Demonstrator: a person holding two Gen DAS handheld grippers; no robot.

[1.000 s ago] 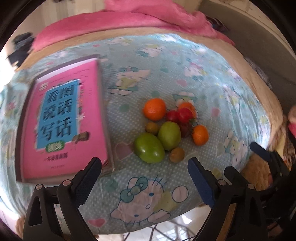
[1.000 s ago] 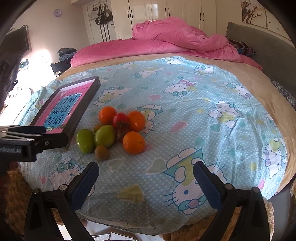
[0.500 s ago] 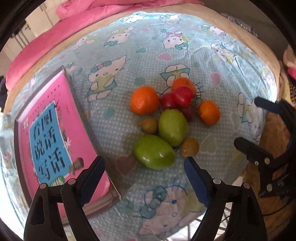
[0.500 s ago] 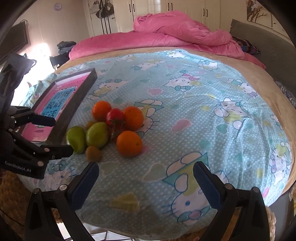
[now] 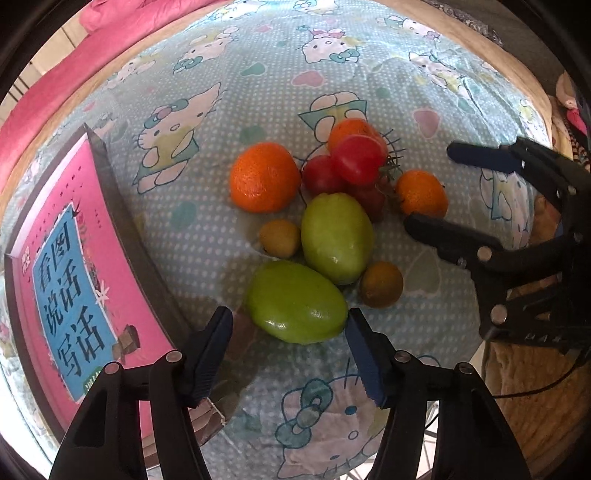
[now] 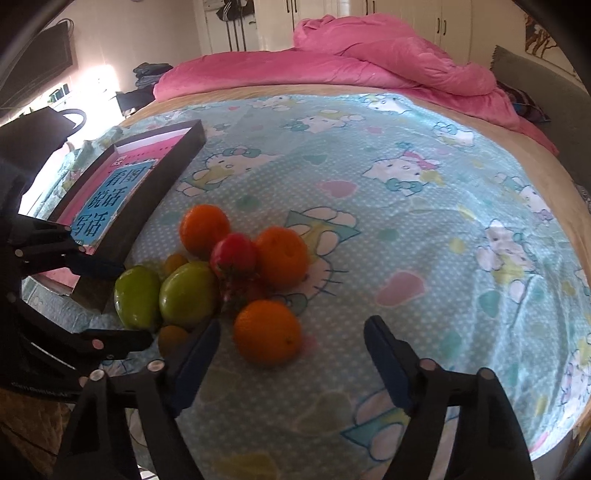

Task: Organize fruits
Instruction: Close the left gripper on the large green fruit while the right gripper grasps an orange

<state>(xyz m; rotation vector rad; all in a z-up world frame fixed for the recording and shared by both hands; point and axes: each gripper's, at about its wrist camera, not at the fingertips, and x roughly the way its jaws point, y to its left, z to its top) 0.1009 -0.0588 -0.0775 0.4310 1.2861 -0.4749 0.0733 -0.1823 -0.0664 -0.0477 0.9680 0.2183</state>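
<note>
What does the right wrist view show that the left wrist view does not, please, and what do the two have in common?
Only the right wrist view shows the room beyond the bed: white wardrobe doors and the heaped pink quilt in full.

Only the left wrist view shows both small brown fruits clear of the pile, one left of the upper green fruit, the other to its right.

Both show the fruit pile on the cartoon sheet, the tray holding a pink book, the left gripper closing around the near green fruit, and the right gripper closing around an orange.

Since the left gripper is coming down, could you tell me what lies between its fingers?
In the left wrist view, the nearer green fruit lies between the closing left gripper fingers, untouched.
</note>
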